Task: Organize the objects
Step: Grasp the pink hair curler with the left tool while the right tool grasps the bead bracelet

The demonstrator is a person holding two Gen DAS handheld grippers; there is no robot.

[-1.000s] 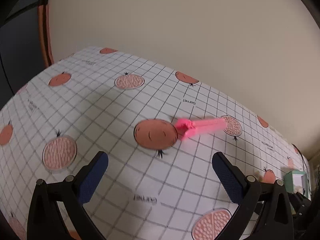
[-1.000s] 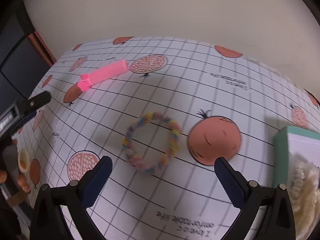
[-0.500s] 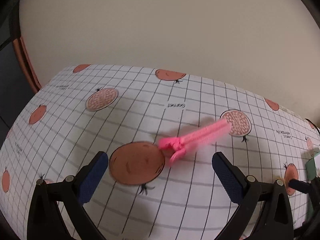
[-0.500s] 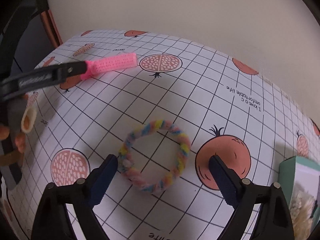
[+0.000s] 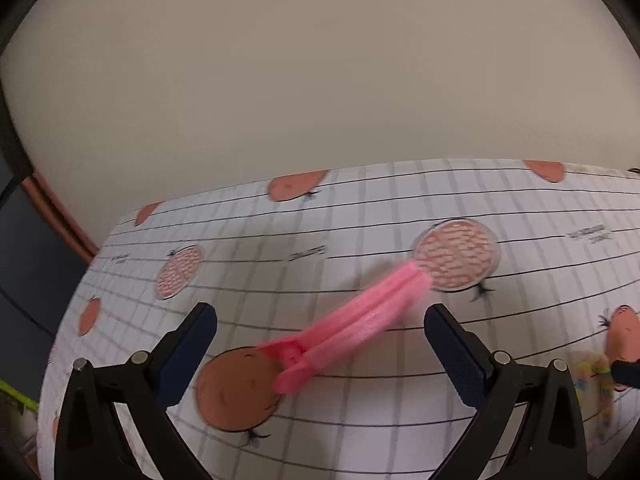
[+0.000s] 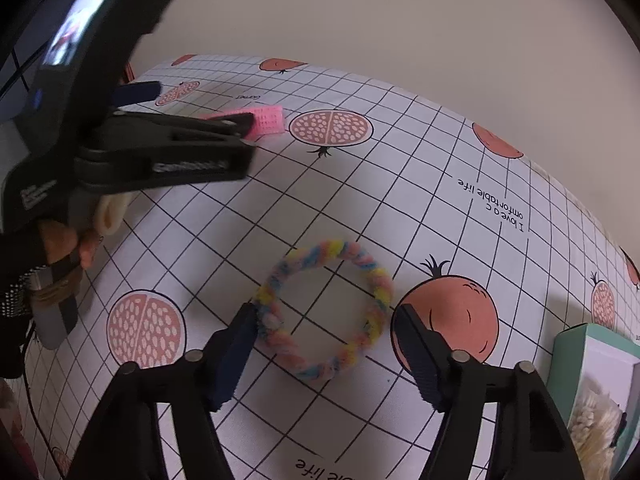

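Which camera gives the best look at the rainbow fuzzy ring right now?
The right wrist view: the rainbow fuzzy ring lies whole and sharp on the tablecloth, between the open fingers of the right gripper. The left wrist view shows only a blurred scrap of it at the right edge.

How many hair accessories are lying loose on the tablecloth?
2: a pink hair clip between the left tool's open fingers, and a pastel scrunchie between the right tool's. Others may lie outside view.

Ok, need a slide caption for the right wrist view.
Right gripper, open, straddles pastel scrunchie; left gripper reaches pink hair clip beyond.
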